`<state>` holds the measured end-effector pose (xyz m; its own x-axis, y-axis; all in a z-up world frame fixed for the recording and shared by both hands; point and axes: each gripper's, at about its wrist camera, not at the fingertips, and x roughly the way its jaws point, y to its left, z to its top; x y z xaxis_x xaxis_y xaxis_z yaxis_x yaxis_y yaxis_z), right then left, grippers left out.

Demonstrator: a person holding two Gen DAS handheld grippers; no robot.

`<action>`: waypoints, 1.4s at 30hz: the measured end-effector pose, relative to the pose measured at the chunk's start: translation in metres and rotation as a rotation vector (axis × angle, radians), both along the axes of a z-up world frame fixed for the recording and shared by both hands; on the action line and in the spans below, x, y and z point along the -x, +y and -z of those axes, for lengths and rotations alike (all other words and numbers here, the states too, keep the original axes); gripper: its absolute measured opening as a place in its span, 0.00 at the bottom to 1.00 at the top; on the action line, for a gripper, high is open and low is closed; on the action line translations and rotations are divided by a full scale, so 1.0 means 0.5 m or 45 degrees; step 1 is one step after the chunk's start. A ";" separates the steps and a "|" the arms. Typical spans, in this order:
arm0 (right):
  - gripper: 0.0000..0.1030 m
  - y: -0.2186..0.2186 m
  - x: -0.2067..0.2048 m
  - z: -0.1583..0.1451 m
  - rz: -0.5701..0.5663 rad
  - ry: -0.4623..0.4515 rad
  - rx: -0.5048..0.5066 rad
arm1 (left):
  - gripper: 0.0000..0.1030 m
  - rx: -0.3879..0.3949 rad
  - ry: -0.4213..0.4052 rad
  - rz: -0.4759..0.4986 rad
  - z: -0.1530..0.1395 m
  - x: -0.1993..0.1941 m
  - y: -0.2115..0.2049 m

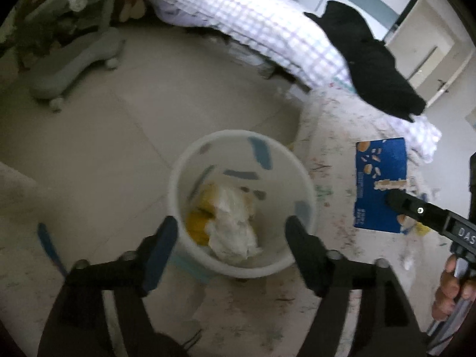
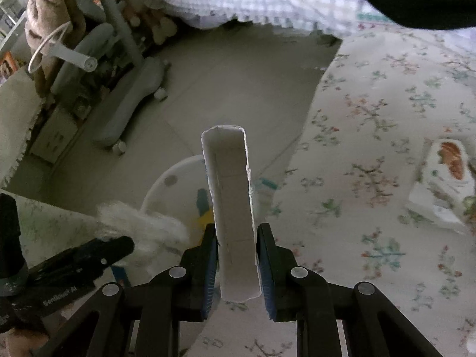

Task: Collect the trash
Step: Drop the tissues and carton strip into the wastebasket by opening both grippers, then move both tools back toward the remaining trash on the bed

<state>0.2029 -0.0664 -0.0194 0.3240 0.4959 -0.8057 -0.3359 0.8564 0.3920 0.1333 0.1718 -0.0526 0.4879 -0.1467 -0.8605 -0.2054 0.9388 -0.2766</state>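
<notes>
A white waste bin (image 1: 238,139) with blue marks stands on the floor, holding crumpled white tissue (image 1: 233,223) and yellow scraps (image 1: 196,226). My left gripper (image 1: 232,226) is open and empty right above the bin's near rim. My right gripper (image 2: 236,238) is shut on a blue carton (image 1: 380,184), held to the right of the bin above the floral mat; in the right wrist view I look into its white open end (image 2: 232,208). The bin (image 2: 175,181) shows behind the carton there. The left gripper (image 2: 89,253) shows at lower left, with blurred white tissue (image 2: 142,226) beside it.
A bed with a checked quilt (image 1: 253,20) and black clothing (image 1: 377,62) is behind. A grey wheeled chair base (image 1: 74,62) stands at left. A floral mat (image 2: 372,148) covers the floor at right, with a printed wrapper (image 2: 446,172) on it.
</notes>
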 end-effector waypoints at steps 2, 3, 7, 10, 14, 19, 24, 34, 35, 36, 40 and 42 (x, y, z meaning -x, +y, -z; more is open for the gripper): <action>0.23 0.013 -0.001 0.006 -0.008 0.006 0.004 | 0.78 -0.007 0.011 -0.015 0.002 0.005 0.012; 0.23 0.017 -0.002 0.009 -0.011 0.009 0.005 | 0.79 -0.006 0.017 -0.022 0.002 0.008 0.019; 0.23 0.038 -0.006 0.021 -0.020 0.022 0.014 | 0.85 -0.032 0.050 -0.071 0.004 0.022 0.043; 0.23 0.052 -0.007 0.031 -0.033 0.027 0.028 | 0.88 -0.049 0.052 -0.088 0.000 0.034 0.057; 0.23 0.076 -0.004 0.043 -0.051 0.028 0.049 | 0.94 -0.059 0.045 -0.095 -0.006 0.047 0.065; 0.32 0.098 -0.005 0.051 -0.062 0.028 0.019 | 0.99 -0.081 0.039 -0.096 -0.014 0.060 0.068; 0.66 0.080 -0.003 0.043 -0.006 0.025 -0.009 | 1.00 -0.093 0.024 -0.098 -0.025 0.066 0.070; 0.69 0.002 0.012 -0.009 0.071 -0.064 0.034 | 1.00 -0.054 0.004 -0.050 -0.044 0.064 0.037; 0.69 -0.011 0.016 -0.015 0.080 -0.077 0.038 | 1.00 -0.049 0.001 -0.041 -0.047 0.063 0.032; 0.69 -0.020 0.020 -0.020 0.089 -0.087 0.042 | 1.00 -0.043 -0.003 -0.033 -0.049 0.063 0.027; 0.71 -0.071 0.033 -0.044 0.139 -0.126 0.054 | 1.00 -0.022 -0.014 0.006 -0.057 0.059 0.000; 0.72 -0.101 0.039 -0.053 0.168 -0.141 0.054 | 1.00 -0.014 -0.020 0.026 -0.062 0.057 -0.015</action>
